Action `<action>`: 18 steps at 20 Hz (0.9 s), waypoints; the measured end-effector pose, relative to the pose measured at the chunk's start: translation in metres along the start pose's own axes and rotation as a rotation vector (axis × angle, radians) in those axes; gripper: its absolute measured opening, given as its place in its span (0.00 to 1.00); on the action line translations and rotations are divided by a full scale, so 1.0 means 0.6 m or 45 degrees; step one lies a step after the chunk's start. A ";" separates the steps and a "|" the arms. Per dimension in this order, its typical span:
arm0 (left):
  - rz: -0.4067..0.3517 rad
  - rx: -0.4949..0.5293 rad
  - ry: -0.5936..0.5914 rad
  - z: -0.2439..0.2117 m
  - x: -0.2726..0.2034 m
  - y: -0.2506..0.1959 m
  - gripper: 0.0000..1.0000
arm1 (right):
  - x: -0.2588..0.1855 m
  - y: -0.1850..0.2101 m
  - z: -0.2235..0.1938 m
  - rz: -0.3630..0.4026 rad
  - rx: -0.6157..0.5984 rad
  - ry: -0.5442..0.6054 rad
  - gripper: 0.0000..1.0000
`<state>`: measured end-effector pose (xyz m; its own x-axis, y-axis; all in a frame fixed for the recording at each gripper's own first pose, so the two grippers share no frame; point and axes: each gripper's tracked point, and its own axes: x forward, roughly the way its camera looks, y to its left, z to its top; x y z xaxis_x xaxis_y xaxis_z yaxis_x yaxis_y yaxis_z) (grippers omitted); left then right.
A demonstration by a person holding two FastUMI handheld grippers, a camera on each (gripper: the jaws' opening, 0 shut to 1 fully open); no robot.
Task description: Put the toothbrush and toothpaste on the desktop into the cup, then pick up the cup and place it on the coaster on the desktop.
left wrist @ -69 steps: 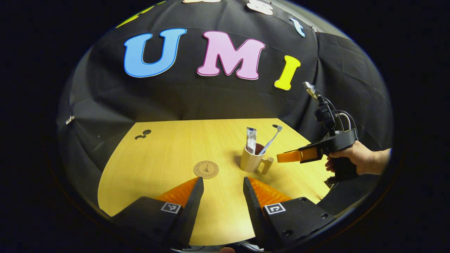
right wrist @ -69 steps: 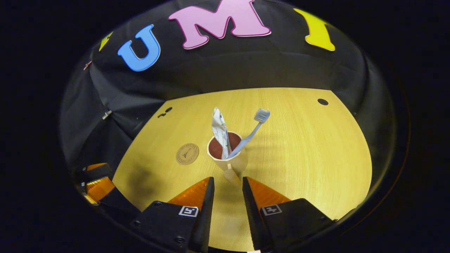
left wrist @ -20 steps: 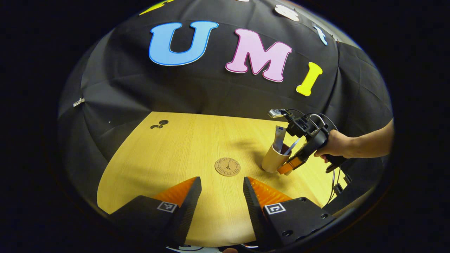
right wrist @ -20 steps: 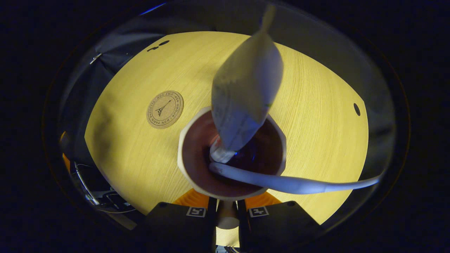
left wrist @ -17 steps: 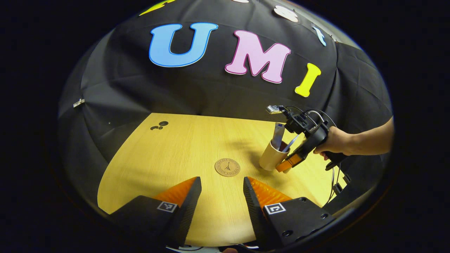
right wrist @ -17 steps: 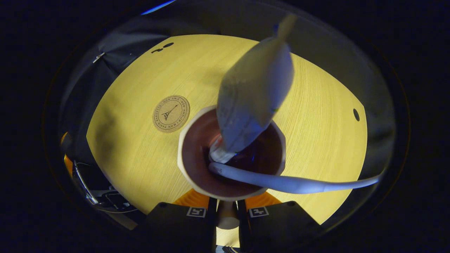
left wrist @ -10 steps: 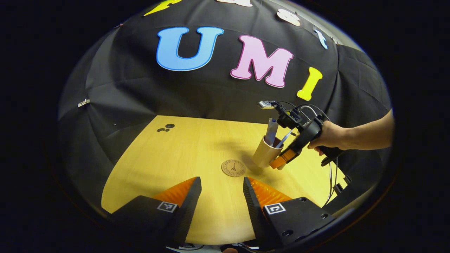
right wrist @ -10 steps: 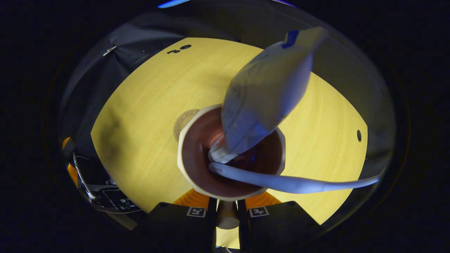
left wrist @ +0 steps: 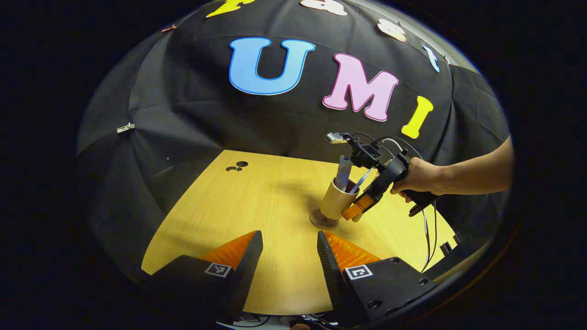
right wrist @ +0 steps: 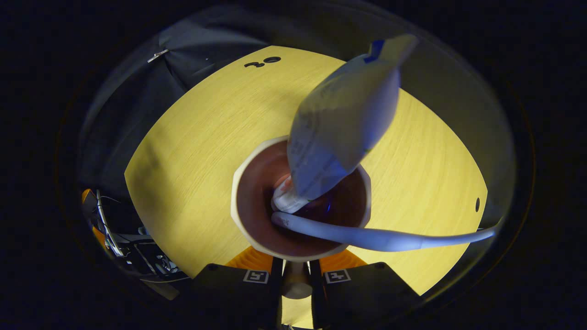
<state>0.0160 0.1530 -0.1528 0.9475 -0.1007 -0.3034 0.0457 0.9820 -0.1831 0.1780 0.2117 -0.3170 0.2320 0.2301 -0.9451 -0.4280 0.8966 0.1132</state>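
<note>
Right gripper (left wrist: 352, 214) clamped on the handle (right wrist: 296, 283) of the cup (left wrist: 336, 203), fingers (right wrist: 275, 275) closed tight on either side of the handle in the right gripper view. Cup tilted, carried by a hand (left wrist: 419, 176) reaching in from the right in the left gripper view. Coaster (left wrist: 322, 220) directly under the cup base, mostly covered; cannot tell whether the base touches it or hangs just above. Toothpaste (right wrist: 341, 117) standing cap-down inside the cup, tube leaning out over the rim toward the far side of the desk (right wrist: 197, 137). Toothbrush (right wrist: 380, 238) also in the cup, its shaft lying across the rim and sticking out to the right. Same two items poking up out of the cup in the left gripper view. Left gripper (left wrist: 286, 243) low at the near edge of the desk, fingers spread wide, gripping nothing, well apart from cup and coaster.
</note>
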 end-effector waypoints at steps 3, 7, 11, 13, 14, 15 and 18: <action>0.018 -0.020 0.003 -0.004 -0.001 0.015 0.75 | 0.015 0.007 0.018 -0.005 -0.004 0.009 0.29; 0.033 -0.035 0.012 -0.006 0.000 0.026 0.75 | 0.039 0.009 0.022 -0.015 -0.017 0.045 0.29; 0.037 -0.045 0.019 -0.010 0.002 0.025 0.75 | 0.048 0.005 0.019 -0.036 -0.045 0.064 0.29; 0.037 -0.045 0.027 -0.014 0.003 0.024 0.75 | 0.046 0.003 0.015 -0.036 -0.052 0.070 0.29; 0.037 -0.045 0.029 -0.015 0.004 0.024 0.75 | 0.043 0.003 0.014 -0.040 -0.053 0.071 0.29; 0.036 -0.045 0.029 -0.014 0.005 0.022 0.75 | 0.043 0.002 0.013 -0.043 -0.054 0.070 0.29; 0.037 -0.046 0.027 -0.012 0.006 0.023 0.75 | 0.043 0.001 0.008 -0.038 -0.063 0.084 0.24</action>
<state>0.0177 0.1652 -0.1631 0.9413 -0.0763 -0.3289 0.0067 0.9782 -0.2076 0.1878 0.2203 -0.3401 0.1880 0.1767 -0.9661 -0.4648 0.8826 0.0709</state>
